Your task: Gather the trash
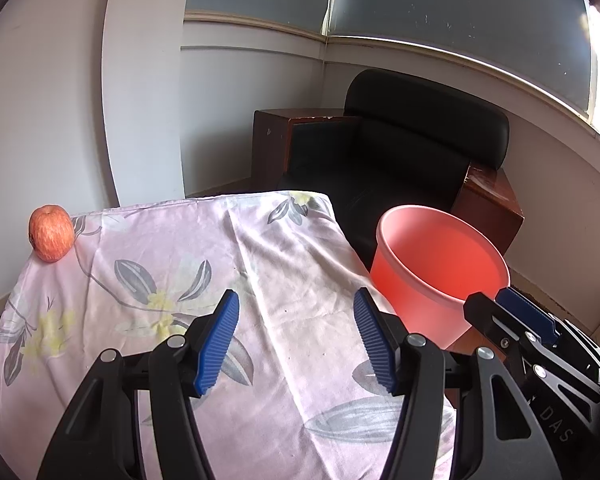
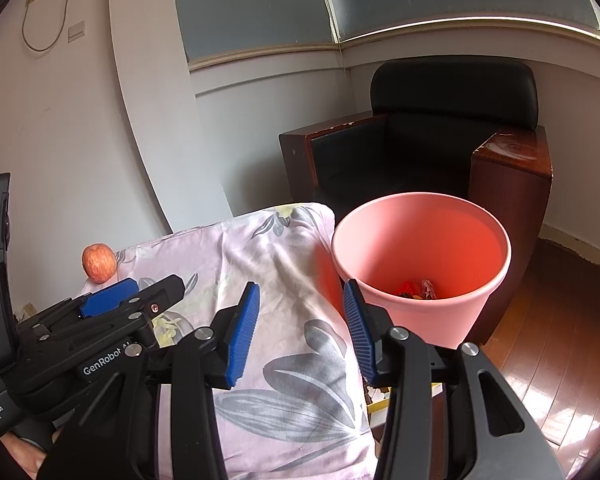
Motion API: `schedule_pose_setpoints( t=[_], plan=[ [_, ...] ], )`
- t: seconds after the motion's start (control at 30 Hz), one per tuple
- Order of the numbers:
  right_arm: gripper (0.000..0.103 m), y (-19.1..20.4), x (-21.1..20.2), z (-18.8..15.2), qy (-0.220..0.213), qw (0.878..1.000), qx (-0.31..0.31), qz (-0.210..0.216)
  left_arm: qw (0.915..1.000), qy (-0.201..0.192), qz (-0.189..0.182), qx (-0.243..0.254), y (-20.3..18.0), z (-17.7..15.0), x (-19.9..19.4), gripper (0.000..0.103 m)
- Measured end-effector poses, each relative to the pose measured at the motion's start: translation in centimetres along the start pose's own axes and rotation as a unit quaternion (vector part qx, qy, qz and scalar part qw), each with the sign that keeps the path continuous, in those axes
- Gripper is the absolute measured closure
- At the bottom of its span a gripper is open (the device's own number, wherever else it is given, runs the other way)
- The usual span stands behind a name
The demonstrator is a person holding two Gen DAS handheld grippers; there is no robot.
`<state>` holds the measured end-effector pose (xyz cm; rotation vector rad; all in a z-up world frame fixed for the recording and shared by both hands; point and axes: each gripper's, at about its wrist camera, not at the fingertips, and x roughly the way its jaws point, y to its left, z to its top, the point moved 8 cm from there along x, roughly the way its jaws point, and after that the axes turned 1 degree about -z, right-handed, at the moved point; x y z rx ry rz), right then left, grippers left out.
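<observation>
A pink plastic bin point(image 2: 420, 256) stands right of the table; it also shows in the left wrist view point(image 1: 432, 272). Red and pink scraps of trash point(image 2: 418, 290) lie at its bottom. My left gripper point(image 1: 296, 332) is open and empty over the pink floral tablecloth point(image 1: 188, 280). My right gripper point(image 2: 300, 324) is open and empty above the table's right edge, near the bin's rim. The right gripper also shows in the left wrist view point(image 1: 512, 316), and the left gripper in the right wrist view point(image 2: 128, 296). A red apple point(image 1: 51, 233) sits at the table's far left corner, also in the right wrist view point(image 2: 99, 262).
A black armchair point(image 2: 440, 136) with wooden sides stands behind the bin against the wall. Wooden floor point(image 2: 548, 340) lies to the right of the bin. A yellow object point(image 2: 380, 402) peeks out under the table edge.
</observation>
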<state>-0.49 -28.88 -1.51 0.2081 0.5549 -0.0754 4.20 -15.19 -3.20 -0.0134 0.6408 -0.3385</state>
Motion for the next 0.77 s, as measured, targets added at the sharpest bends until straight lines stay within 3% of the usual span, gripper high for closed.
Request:
schedule_pose_setpoints(
  t=[0.53, 0.77],
  plan=[
    [0.058, 0.4, 0.7, -0.6, 0.013, 1.0, -0.006, 0.001, 1.0, 0.004, 0.002, -0.001, 0.6, -0.3, 0.5, 0.044],
    [0.058, 1.6, 1.5, -1.0, 0.031, 0.999, -0.025, 0.01, 0.9997, 0.007, 0.019, -0.011, 2.7, 0.2, 0.7, 0.044]
  ],
)
